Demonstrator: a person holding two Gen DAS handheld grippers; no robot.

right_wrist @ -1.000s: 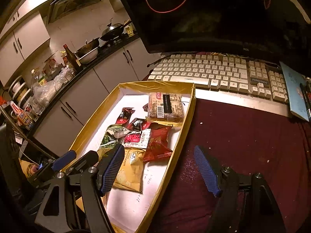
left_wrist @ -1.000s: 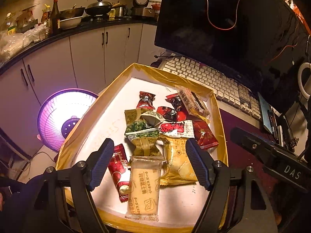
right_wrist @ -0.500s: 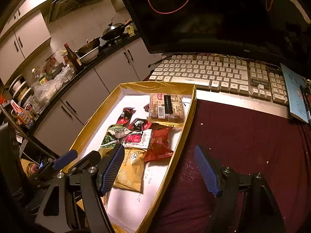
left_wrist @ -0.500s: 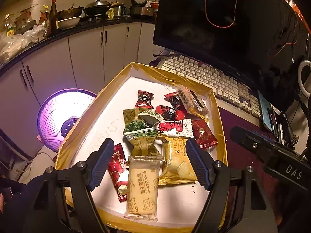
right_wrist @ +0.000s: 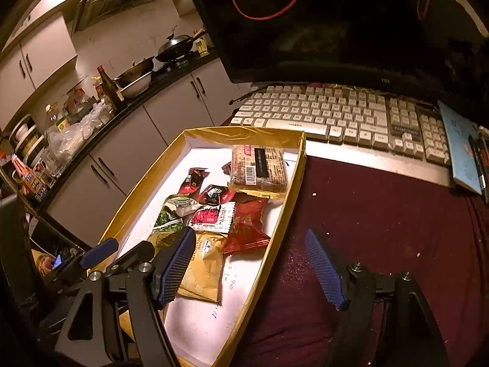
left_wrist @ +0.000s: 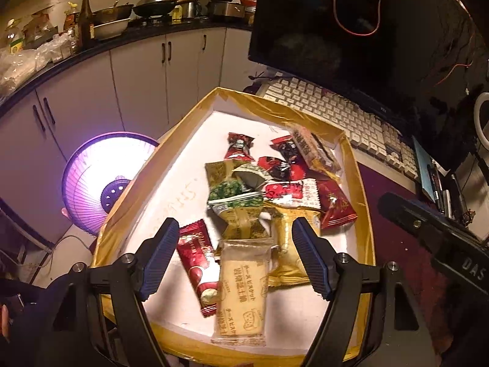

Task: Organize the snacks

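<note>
A gold-rimmed box with a white floor (left_wrist: 195, 165) (right_wrist: 293, 189) holds several snack packets. Nearest in the left wrist view lie a pale biscuit pack (left_wrist: 241, 293), a red wafer stick (left_wrist: 198, 263) and a yellow cracker bag (left_wrist: 290, 250). Farther back are a green pea packet (left_wrist: 235, 192), red packets (left_wrist: 333, 205) and a brown bar (left_wrist: 314, 150) (right_wrist: 259, 171). My left gripper (left_wrist: 235, 260) hovers open above the near packets, touching none. My right gripper (right_wrist: 250, 269) is open over the box's right rim, nothing between its fingers.
A white keyboard (right_wrist: 342, 113) and a dark monitor (left_wrist: 351, 30) stand behind the box. Dark red cloth (right_wrist: 382, 229) covers the desk to the right. A glowing purple heater (left_wrist: 101, 180) sits on the floor at left, before kitchen cabinets (left_wrist: 137, 73). A blue notebook (right_wrist: 461, 143) lies far right.
The left wrist view has shifted slightly, so the box and packets sit a touch lower left in it. The right gripper and all packets are unmoved.
</note>
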